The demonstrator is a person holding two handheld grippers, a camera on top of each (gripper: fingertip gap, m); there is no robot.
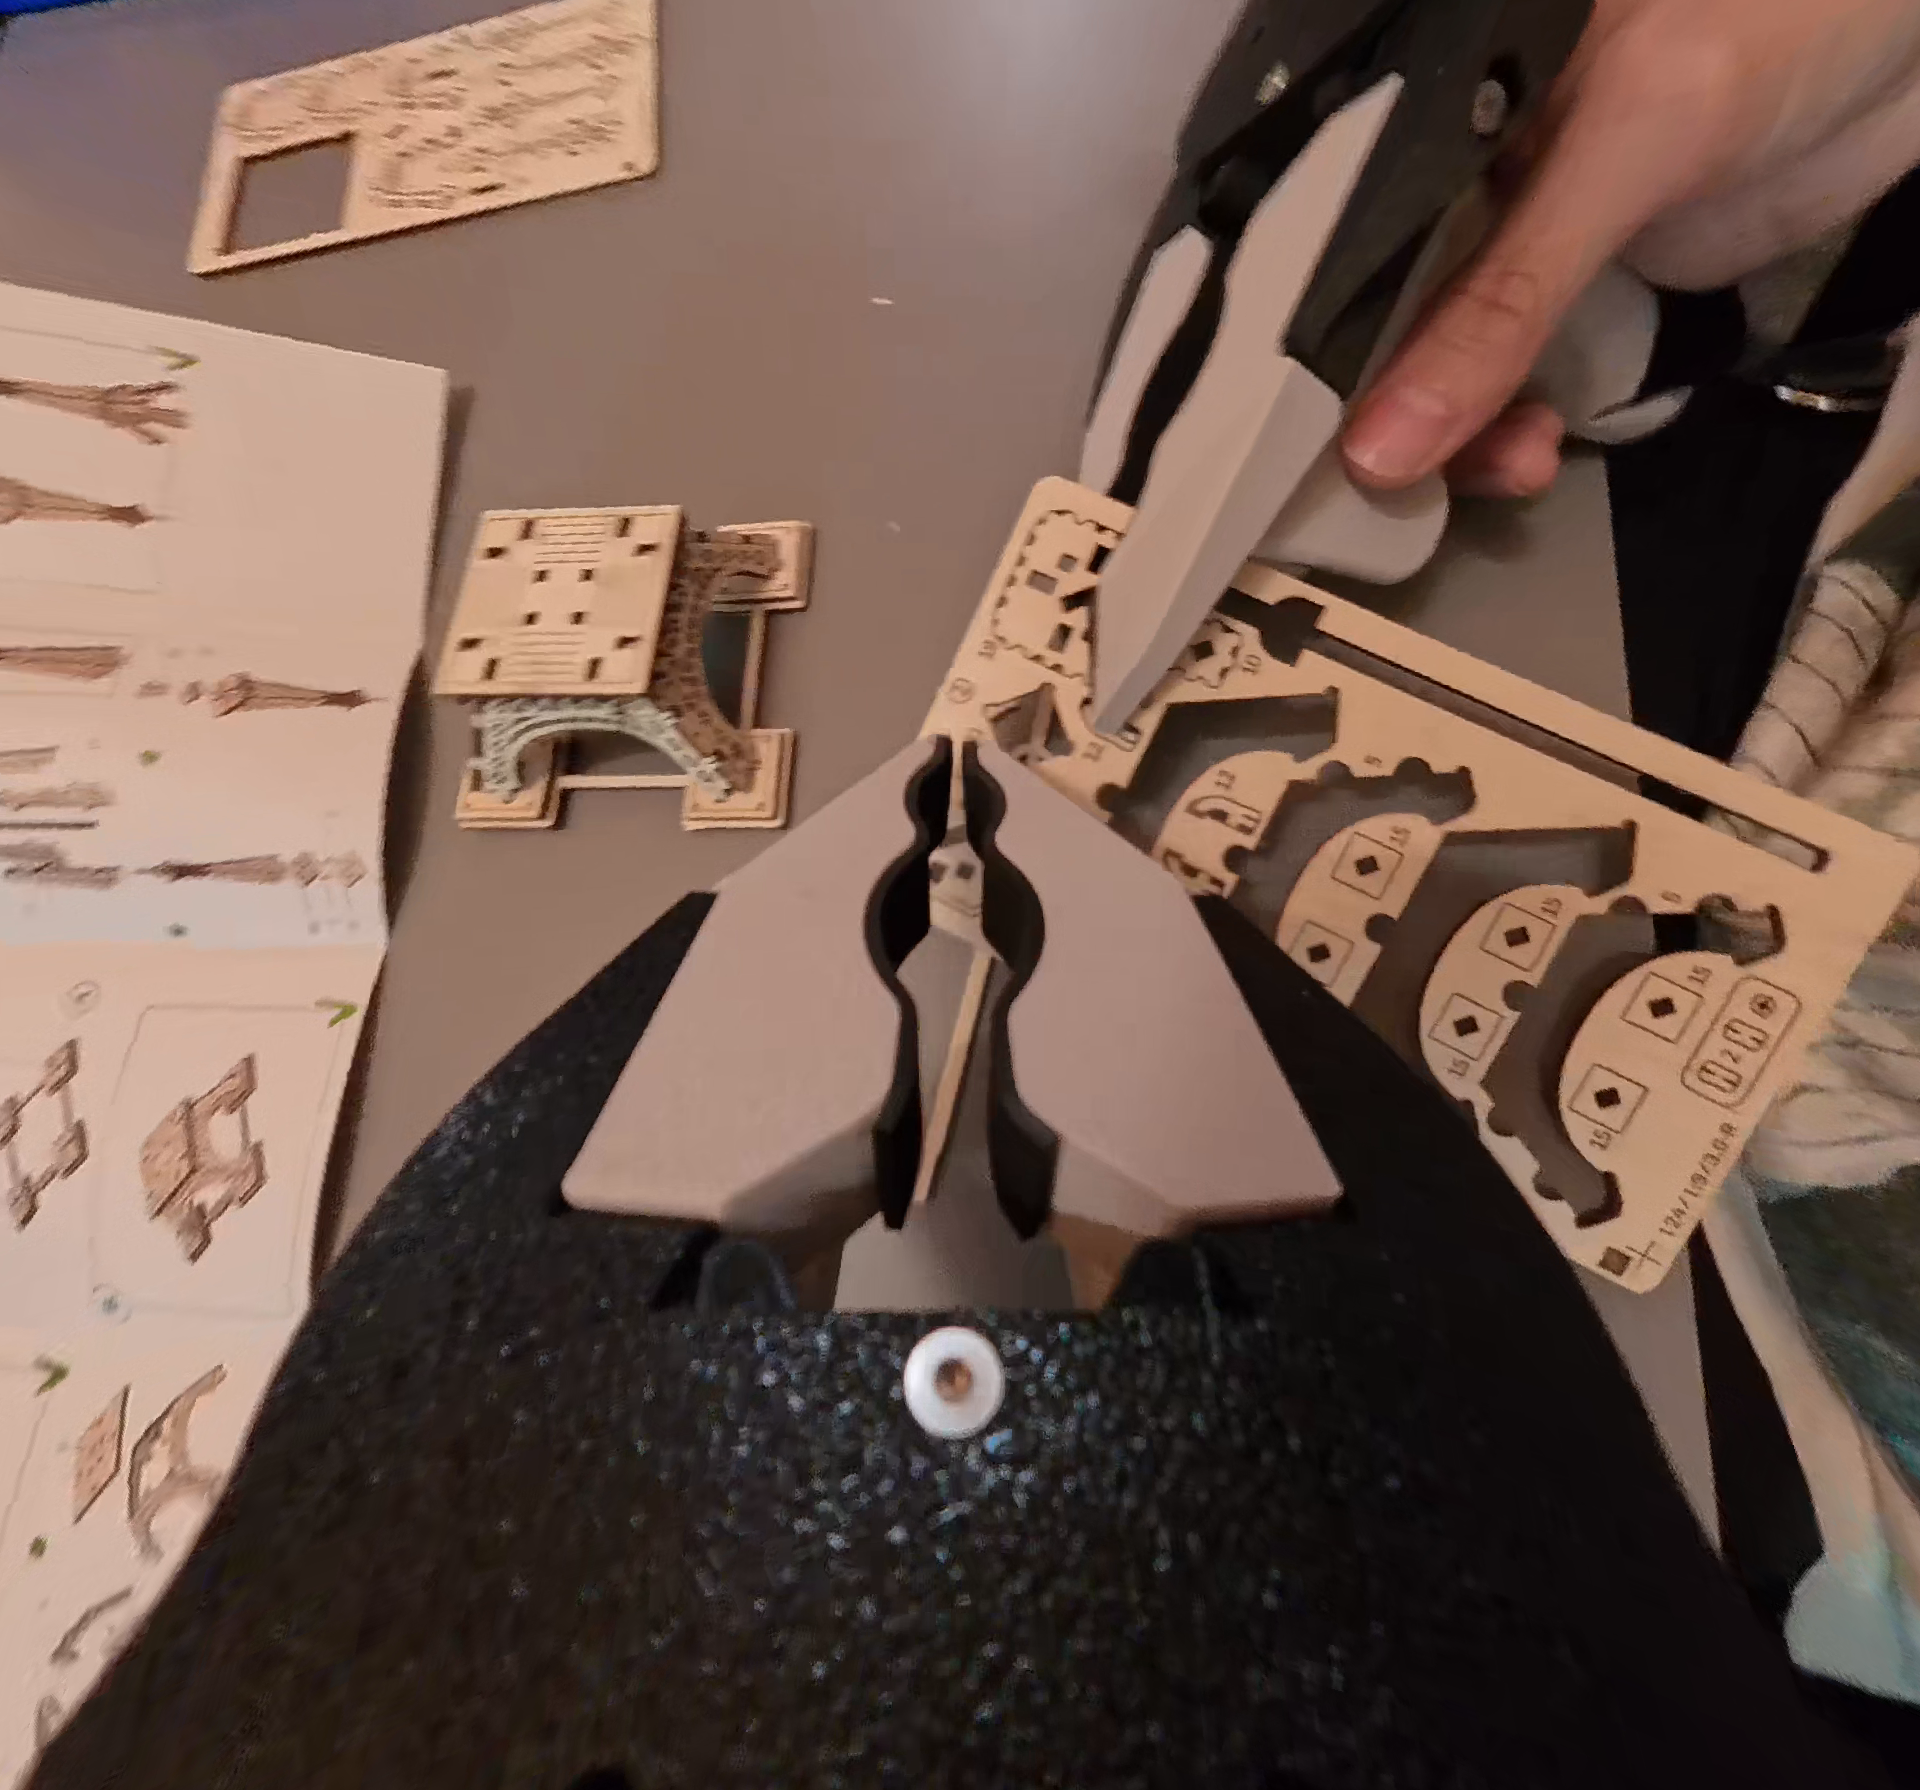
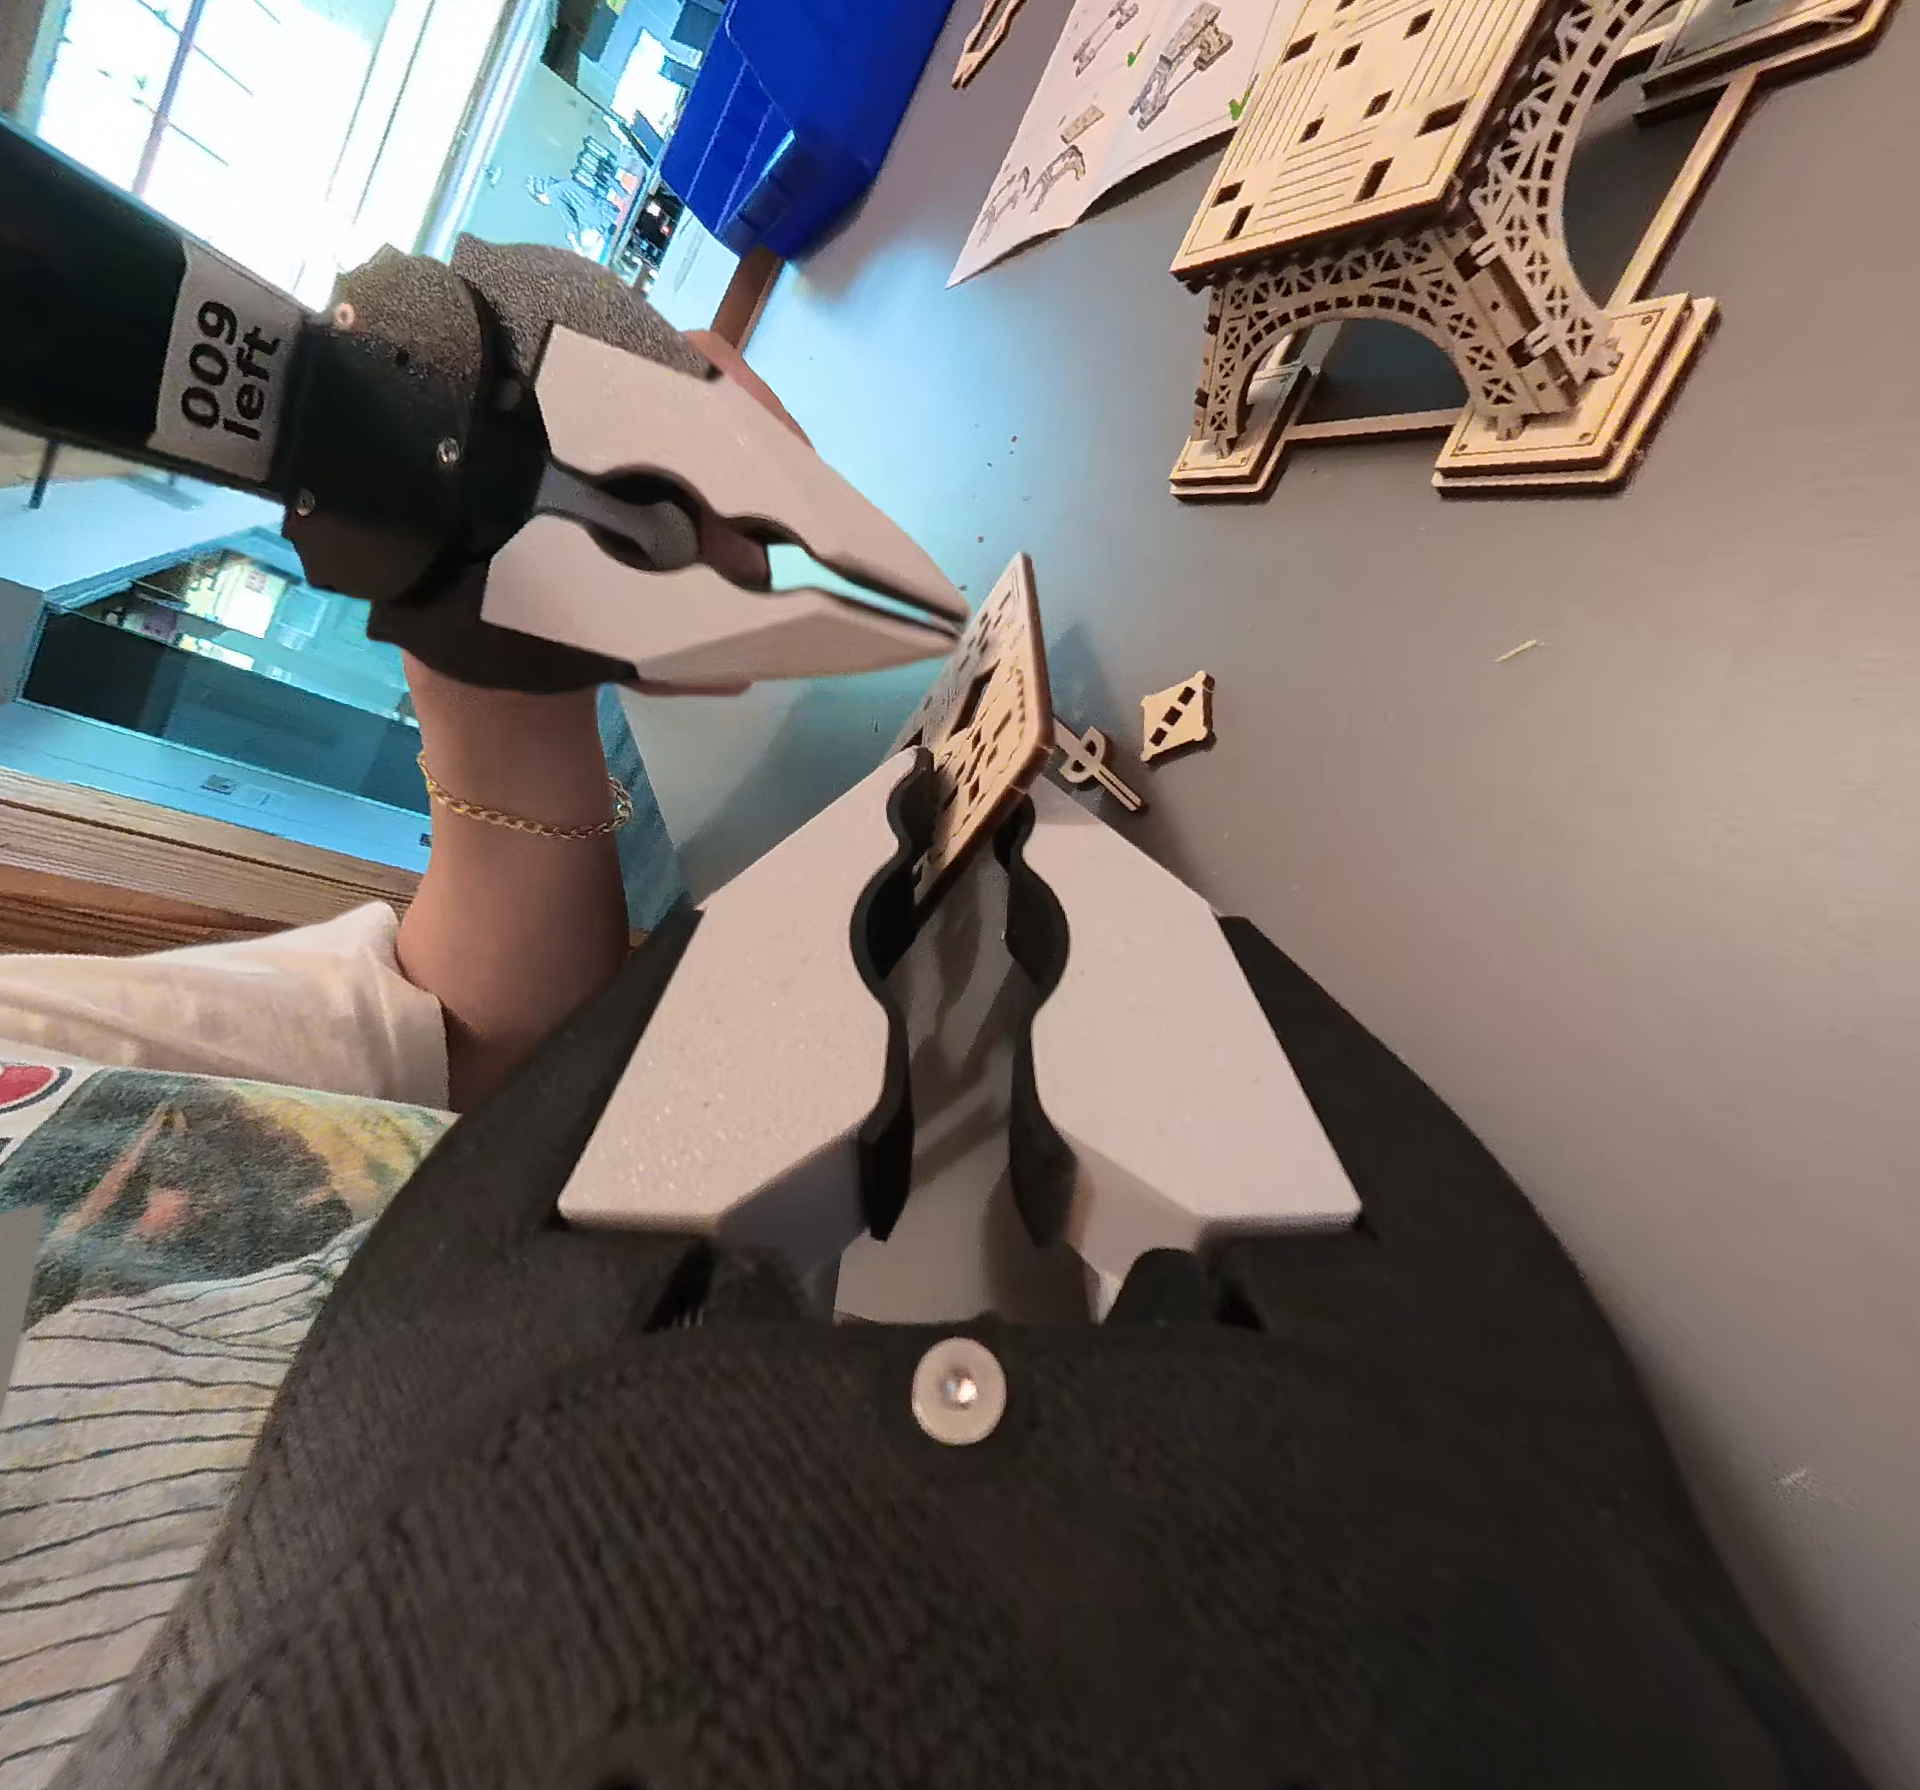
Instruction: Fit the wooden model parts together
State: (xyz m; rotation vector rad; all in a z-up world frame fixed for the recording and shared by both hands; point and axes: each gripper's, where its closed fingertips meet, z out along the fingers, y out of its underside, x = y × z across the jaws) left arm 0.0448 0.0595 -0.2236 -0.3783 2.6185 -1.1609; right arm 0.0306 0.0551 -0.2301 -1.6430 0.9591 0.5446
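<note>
A laser-cut wooden parts sheet with several cut-out holes is held above the grey table. My left gripper is shut on the sheet's near corner. My right gripper comes in from the upper right, and its fingers clamp the sheet's far end, one above and one behind. In the right wrist view the sheet stands edge-on in my right gripper, and my left gripper pinches its upper edge. The part-built lattice tower base stands on the table to the left and also shows in the right wrist view.
A second wooden sheet lies at the back. Paper instructions lie at the left. A blue bin stands at the far edge. Small loose wooden parts lie beside the held sheet. The person's body is close on the right. My left and right fingertips are right by each other.
</note>
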